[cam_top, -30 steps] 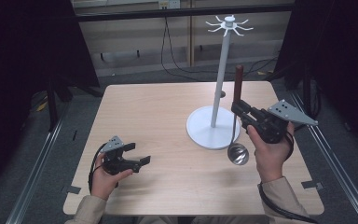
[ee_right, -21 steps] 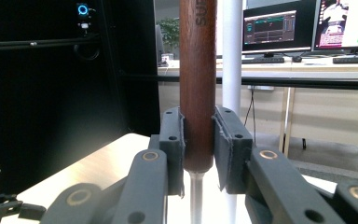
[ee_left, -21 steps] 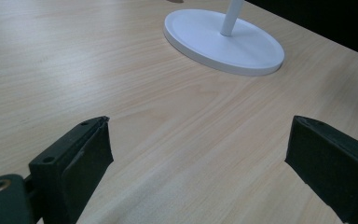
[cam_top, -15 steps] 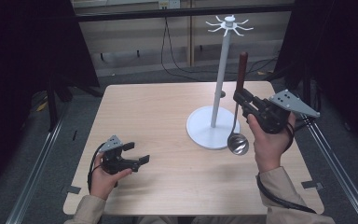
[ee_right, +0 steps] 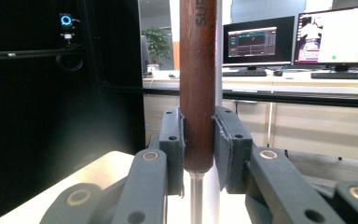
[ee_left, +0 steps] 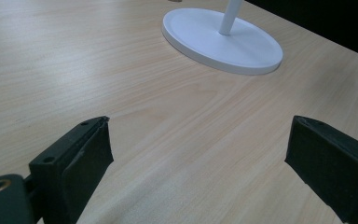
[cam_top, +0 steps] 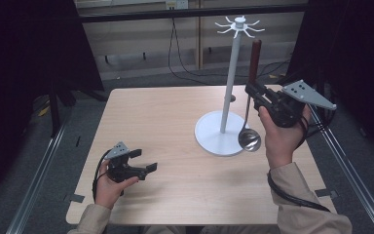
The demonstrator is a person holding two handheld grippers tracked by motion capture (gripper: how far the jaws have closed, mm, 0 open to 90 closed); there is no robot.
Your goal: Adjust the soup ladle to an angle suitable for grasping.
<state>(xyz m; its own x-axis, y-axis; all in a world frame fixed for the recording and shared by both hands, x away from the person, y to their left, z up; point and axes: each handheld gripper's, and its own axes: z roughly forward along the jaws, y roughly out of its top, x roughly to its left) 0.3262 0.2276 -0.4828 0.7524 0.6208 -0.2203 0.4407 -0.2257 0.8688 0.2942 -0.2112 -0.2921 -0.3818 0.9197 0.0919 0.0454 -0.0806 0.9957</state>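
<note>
My left gripper [cam_top: 137,164] low over table [cam_top: 151,117] at 7 o'clock, jaws spread wide, empty, idle. My right gripper [cam_top: 256,95] at 3 o'clock, jaws clamped on ladle [cam_top: 250,115] at bottom of wooden handle [ee_right: 198,84]. Ladle long axis vertical, bowl down, hanging over edge of white base [cam_top: 213,136]. Hook crown [cam_top: 238,25] up at 12 o'clock, left of handle tip. Judge: right hand does hanging.

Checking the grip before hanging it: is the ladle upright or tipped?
Upright. The ladle hangs bowl-down beside the white stand, its wooden handle vertical between the right hand-held gripper jaws.
</note>
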